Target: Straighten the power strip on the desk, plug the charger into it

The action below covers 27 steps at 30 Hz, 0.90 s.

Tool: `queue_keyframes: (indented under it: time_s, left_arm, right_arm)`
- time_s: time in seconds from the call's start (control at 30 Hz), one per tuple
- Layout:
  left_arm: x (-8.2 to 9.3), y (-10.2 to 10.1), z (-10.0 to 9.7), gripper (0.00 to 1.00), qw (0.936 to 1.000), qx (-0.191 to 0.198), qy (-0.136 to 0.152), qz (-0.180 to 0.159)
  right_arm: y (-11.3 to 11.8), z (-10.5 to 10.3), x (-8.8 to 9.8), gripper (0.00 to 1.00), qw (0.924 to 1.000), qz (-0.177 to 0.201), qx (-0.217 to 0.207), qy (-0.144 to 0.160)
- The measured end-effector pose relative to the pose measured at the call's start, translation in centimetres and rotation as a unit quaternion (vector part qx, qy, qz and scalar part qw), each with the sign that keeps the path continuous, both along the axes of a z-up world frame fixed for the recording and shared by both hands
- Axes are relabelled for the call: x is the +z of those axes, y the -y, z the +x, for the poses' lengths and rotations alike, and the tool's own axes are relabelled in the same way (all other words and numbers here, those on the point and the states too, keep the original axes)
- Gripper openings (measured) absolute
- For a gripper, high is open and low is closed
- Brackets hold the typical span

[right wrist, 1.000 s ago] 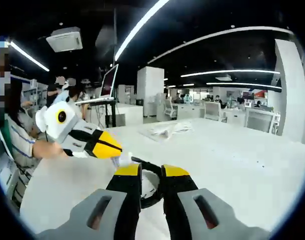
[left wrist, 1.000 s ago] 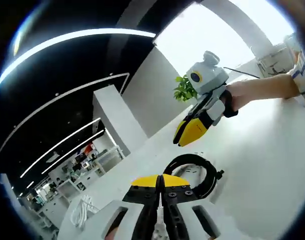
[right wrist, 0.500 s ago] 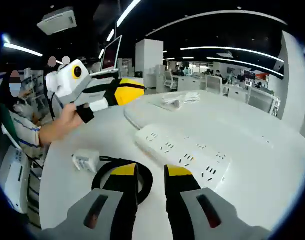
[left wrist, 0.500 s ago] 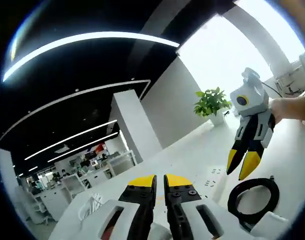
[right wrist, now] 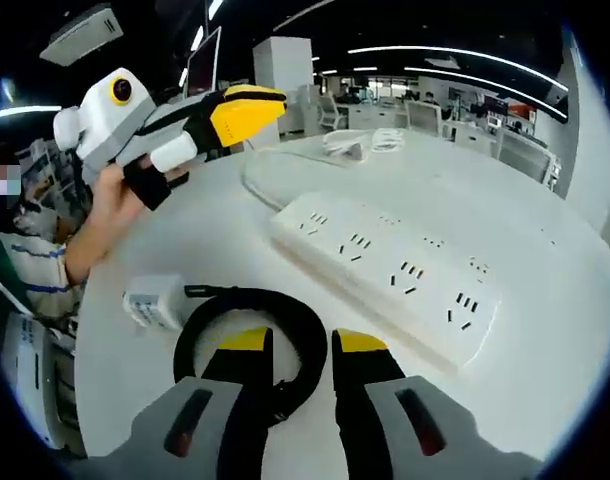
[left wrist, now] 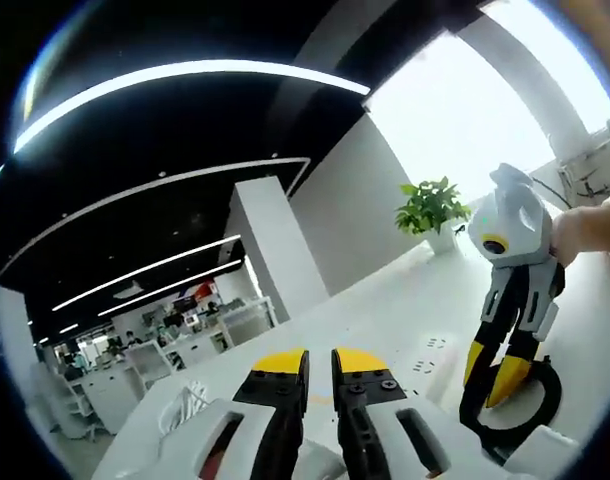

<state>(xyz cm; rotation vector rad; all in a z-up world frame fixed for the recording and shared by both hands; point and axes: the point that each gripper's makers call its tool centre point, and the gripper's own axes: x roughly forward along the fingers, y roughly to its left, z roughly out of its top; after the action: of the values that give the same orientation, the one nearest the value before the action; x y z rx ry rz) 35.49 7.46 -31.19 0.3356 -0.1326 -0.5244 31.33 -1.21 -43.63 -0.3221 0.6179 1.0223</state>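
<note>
A long white power strip lies slantwise on the white desk, sockets up; a few of its sockets show past my left jaws. A white charger rests left of it, its black cable coiled right before my right gripper, which is open with nothing between its jaws. In the left gripper view the right gripper points down over the coil, jaws apart. My left gripper is open by a narrow gap and holds nothing. It hovers above the desk's far left.
A bundle of white cable lies at the desk's far end, beyond the strip. A potted plant stands by the bright window. A hand holds the left gripper. Office desks and chairs stand behind.
My right gripper has come down close over the black coil and the strip. The left jaws, shut a second ago, have parted slightly. The left view swung away from the coil.
</note>
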Motion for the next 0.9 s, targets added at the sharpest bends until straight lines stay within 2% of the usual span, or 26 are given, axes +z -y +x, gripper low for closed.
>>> queue_keyframes:
  time_s: [0.07,0.13,0.27,0.33,0.43,0.47,0.57,0.67,0.73,0.9]
  left_arm:
    - [0.1,0.0,0.0,0.08,1.0000,0.000,0.002,-0.002]
    - [0.2,-0.1,-0.1,0.08,1.0000,0.000,0.003,-0.003]
    - [0.4,0.1,-0.3,0.09,1.0000,-0.005,0.002,-0.007]
    - [0.4,0.2,-0.3,0.09,0.9999,-0.007,0.001,-0.008]
    - [0.3,0.6,-0.6,0.09,0.9999,-0.014,-0.002,-0.005]
    - [0.1,0.8,-0.6,0.10,0.9998,-0.017,-0.004,-0.003]
    - [-0.3,1.3,-0.7,0.11,0.9996,-0.025,-0.014,0.003]
    - [-0.6,1.6,-0.8,0.11,0.9993,-0.031,-0.019,0.008]
    - [-0.8,1.8,-0.8,0.11,0.9991,-0.034,-0.021,0.010]
    - [-1.5,3.0,-1.3,0.13,0.9974,-0.059,-0.034,0.022]
  right_arm:
    - [-0.2,0.2,-0.2,0.17,0.9999,-0.015,0.005,0.004]
    - [0.2,0.9,-0.3,0.12,0.9981,-0.051,0.011,0.032]
    - [-0.2,0.5,-0.4,0.11,0.9990,-0.043,0.007,0.012]
    - [-0.1,0.6,-0.3,0.10,0.9989,-0.044,0.006,0.012]
    - [0.4,1.3,0.4,0.08,0.9946,-0.079,0.005,0.067]
    - [0.3,1.2,1.3,0.07,0.9920,-0.084,0.001,0.094]
    - [0.6,0.9,3.1,0.06,0.9880,-0.089,-0.015,0.126]
    - [1.4,0.8,4.0,0.05,0.9845,-0.108,-0.034,0.134]
    - [1.8,0.6,4.3,0.05,0.9843,-0.113,-0.046,0.128]
    - [2.2,-0.1,5.8,0.04,0.9853,-0.102,-0.061,0.123]
